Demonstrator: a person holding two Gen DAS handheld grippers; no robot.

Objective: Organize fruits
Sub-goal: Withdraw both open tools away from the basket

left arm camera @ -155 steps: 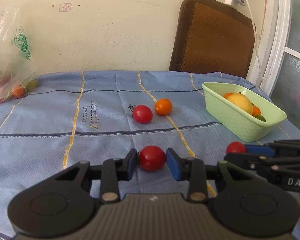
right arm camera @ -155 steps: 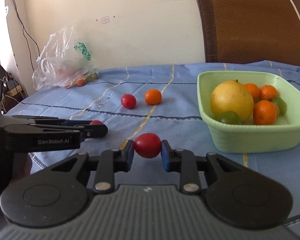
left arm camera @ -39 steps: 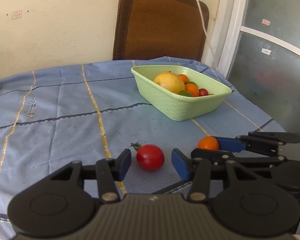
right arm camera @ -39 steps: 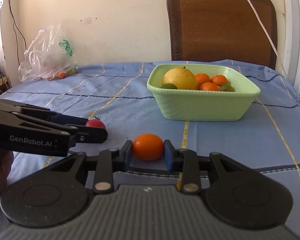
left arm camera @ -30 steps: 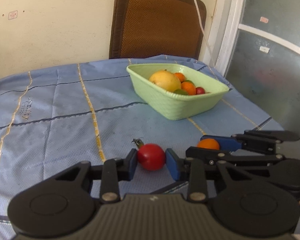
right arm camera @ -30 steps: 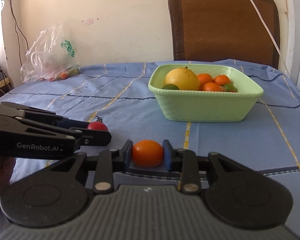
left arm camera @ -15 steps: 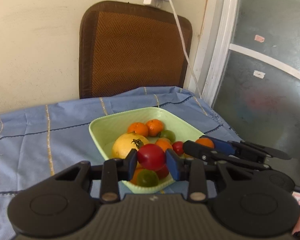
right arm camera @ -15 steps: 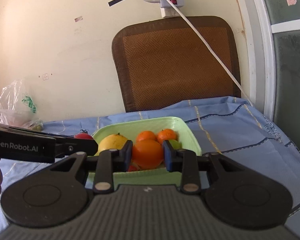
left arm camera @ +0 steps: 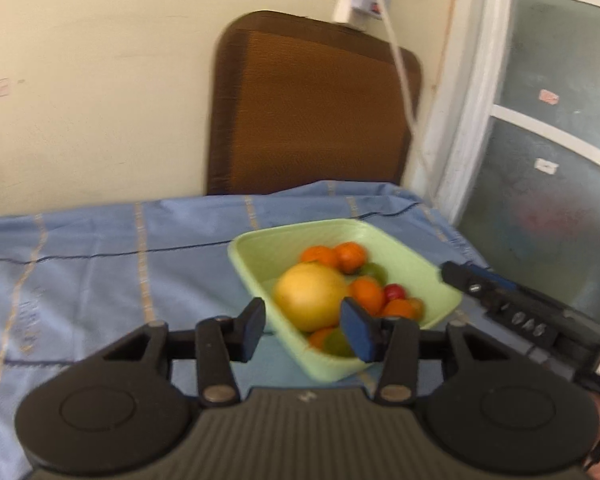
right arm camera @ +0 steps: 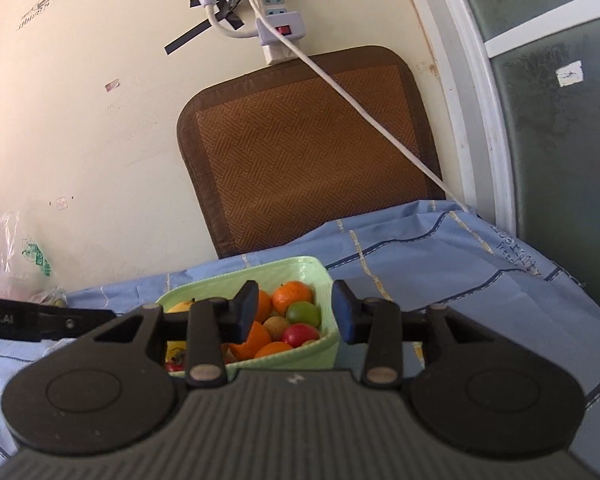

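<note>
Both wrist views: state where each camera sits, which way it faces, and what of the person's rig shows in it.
Left wrist: sits on the left gripper, looking down over the green basket of fruit; its open jaws hold nothing, and the right gripper enters at right.
Right wrist: sits on the right gripper, facing nearly level at the wall; jaws open and bare, the left gripper at left.
Shared: basket, brown mat, blue tablecloth.

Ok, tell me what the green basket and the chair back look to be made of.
Green basket: likely moulded plastic, with a smooth, uniform pale-green wall and a rolled rim. Chair back: apparently woven matting, shown by its herringbone weave, edged in darker brown fabric-like trim.
</note>
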